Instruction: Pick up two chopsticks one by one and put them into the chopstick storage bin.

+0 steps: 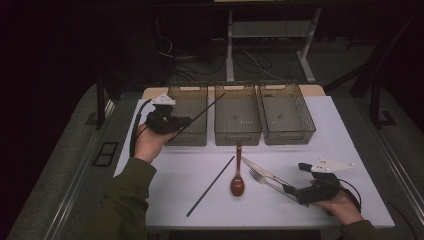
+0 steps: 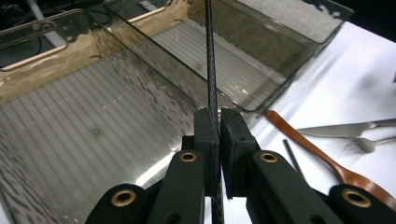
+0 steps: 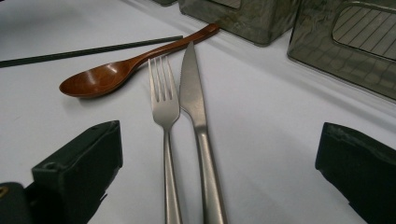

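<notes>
A white desk [image 1: 345, 130] stands in a dim room and carries three clear bins in a row along its far edge, with cutlery laid out nearer the person. The left gripper [image 1: 184, 121] hovers above the near end of the left bin [image 1: 190, 102], its fingers [image 2: 206, 135] closed tight on a thin black chopstick [image 1: 205, 111], which slants up and away over the wall between the left bin and the middle bin [image 1: 237, 116]. To place it well, bring the chopstick parallel to the left bin's long side, lower it until the far tip is inside the walls, and only then let the fingers part; a release at the present slant would likely leave it propped on the rim. A second chopstick [image 1: 211, 185], a wooden spoon [image 1: 237, 175], a fork [image 1: 265, 181] and a knife [image 1: 261, 170] lie on the desk in front of the bins. The right gripper [image 1: 291, 190] rests low at the handle ends of the fork and knife, its fingers [image 3: 79, 158] spread wide to either side of both handles and holding nothing.
</notes>
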The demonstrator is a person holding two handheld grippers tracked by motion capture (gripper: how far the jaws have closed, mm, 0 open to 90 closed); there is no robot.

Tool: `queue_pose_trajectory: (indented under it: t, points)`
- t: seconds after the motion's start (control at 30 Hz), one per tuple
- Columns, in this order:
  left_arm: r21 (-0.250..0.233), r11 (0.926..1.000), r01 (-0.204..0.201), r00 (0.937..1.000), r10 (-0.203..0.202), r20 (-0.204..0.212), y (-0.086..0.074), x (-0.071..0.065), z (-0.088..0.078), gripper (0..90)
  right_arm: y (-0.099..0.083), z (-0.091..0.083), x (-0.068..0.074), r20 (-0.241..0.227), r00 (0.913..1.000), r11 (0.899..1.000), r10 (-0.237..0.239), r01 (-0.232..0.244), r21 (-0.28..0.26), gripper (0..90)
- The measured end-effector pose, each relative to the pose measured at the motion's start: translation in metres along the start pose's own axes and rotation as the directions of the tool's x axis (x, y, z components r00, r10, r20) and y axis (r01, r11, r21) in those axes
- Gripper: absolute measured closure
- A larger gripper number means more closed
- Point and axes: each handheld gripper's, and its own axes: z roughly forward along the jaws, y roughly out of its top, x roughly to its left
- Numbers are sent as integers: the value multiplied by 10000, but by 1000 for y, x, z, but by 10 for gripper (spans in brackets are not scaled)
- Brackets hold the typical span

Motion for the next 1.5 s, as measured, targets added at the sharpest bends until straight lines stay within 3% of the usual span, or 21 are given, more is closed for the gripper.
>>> queue_pose_trajectory:
  t: [0.57,1.13,1.37,1.5]
  points:
    - [111,9993,358,9948,-346,-954,22,40,17,851,0,0,0,-1,10000,10000,6,-6,-23,2]
    - [915,9870,1322,9732,-1117,-2011,6,70,42,852,0,-1,-1,22,10000,10000,-4,5,-47,2]
    - [1415,9784,1505,9675,-1163,-2244,1,74,50,851,0,-1,-1,18,10000,10000,-4,4,-39,2]
    - [1558,9756,1544,9676,-1175,-2233,-2,74,53,851,0,-1,-1,13,10000,10000,-16,16,-60,2]
